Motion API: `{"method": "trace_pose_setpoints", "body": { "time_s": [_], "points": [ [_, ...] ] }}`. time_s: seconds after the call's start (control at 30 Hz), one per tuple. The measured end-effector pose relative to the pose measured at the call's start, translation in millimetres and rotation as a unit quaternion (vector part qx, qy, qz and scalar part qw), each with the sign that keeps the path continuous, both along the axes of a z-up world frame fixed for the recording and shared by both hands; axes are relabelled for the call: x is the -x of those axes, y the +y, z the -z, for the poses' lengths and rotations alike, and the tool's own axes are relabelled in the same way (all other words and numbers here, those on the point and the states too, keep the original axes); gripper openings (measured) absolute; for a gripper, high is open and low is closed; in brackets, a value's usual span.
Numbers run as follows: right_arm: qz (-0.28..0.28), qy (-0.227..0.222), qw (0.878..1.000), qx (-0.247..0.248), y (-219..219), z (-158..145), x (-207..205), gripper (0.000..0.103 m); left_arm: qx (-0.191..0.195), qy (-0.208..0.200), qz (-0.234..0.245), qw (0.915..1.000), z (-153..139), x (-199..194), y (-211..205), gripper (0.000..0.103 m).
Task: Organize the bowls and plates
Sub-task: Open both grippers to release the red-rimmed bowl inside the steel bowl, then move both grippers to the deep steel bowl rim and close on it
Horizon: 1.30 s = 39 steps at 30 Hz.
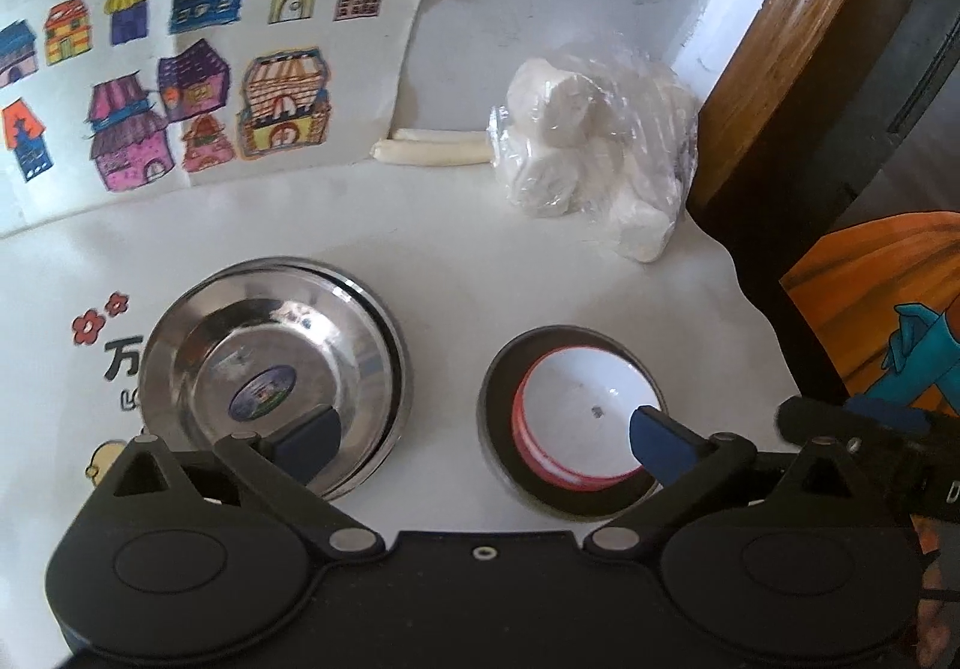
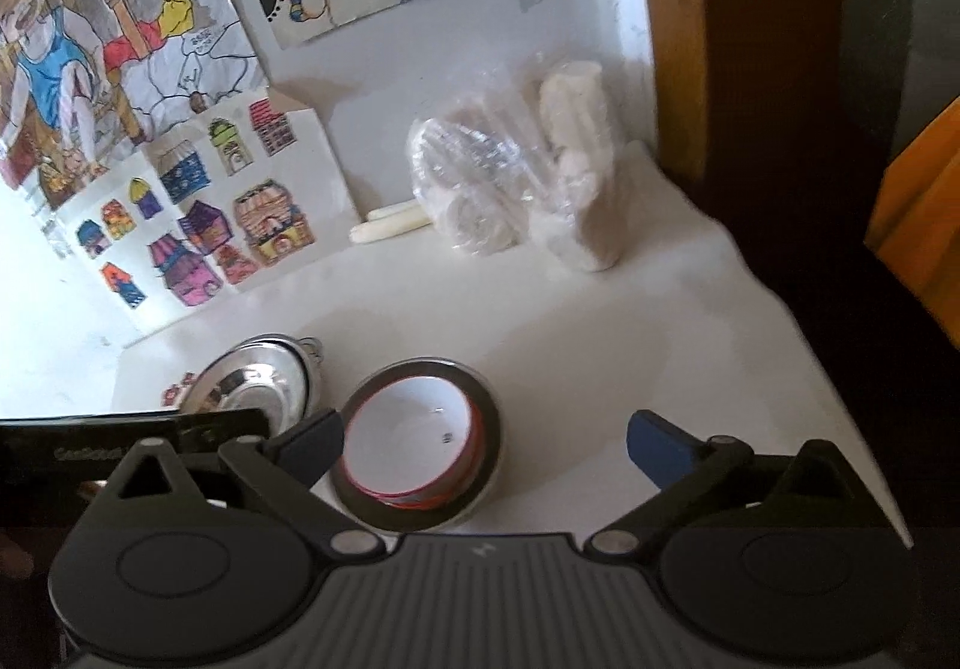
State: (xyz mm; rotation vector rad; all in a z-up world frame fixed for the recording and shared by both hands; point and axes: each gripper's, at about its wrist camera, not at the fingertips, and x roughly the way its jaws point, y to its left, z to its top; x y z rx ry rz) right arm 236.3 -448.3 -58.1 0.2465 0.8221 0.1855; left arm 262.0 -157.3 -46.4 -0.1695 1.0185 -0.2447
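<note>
A stack of shiny steel plates (image 1: 273,369) sits on the white table (image 1: 456,249) at the left. To its right, white bowls with red rims (image 1: 582,417) are nested inside a dark bowl (image 1: 498,447). My left gripper (image 1: 486,438) is open and empty, above the gap between the two stacks. In the right wrist view the nested bowls (image 2: 414,441) lie just right of my left finger and the steel plates (image 2: 258,387) are further left. My right gripper (image 2: 483,447) is open and empty above the table.
A clear bag of white rolls (image 1: 594,153) and two white sticks (image 1: 438,150) lie at the back by the wall. Children's drawings (image 1: 180,63) lean against the wall. A wooden frame (image 1: 798,9) and the table's right edge (image 2: 840,399) bound the right side.
</note>
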Motion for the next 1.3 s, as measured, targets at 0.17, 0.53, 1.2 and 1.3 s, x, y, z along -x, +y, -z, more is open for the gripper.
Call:
{"method": "trace_pose_setpoints", "body": {
  "time_s": [0.17,0.53,1.2,1.3],
  "points": [
    [0.017,0.003,0.998,0.056,3.8,-2.7,7.8,0.103,-0.009,0.006,-0.007,0.9999,4.2,8.0,8.8,0.102],
    [0.001,0.047,0.994,0.103,14.2,6.5,-0.7,0.103,-0.039,0.037,-0.02,0.9984,14.2,5.6,16.2,0.102],
    [-0.079,0.123,0.984,0.098,-12.2,47.6,-64.8,0.103,-0.097,0.111,-0.089,0.985,40.9,-11.4,-9.6,0.102],
    [-0.093,0.127,0.983,0.095,-17.9,51.9,-76.7,0.103,-0.107,0.118,-0.106,0.9815,41.7,-10.9,-12.3,0.102]
  ]
}}
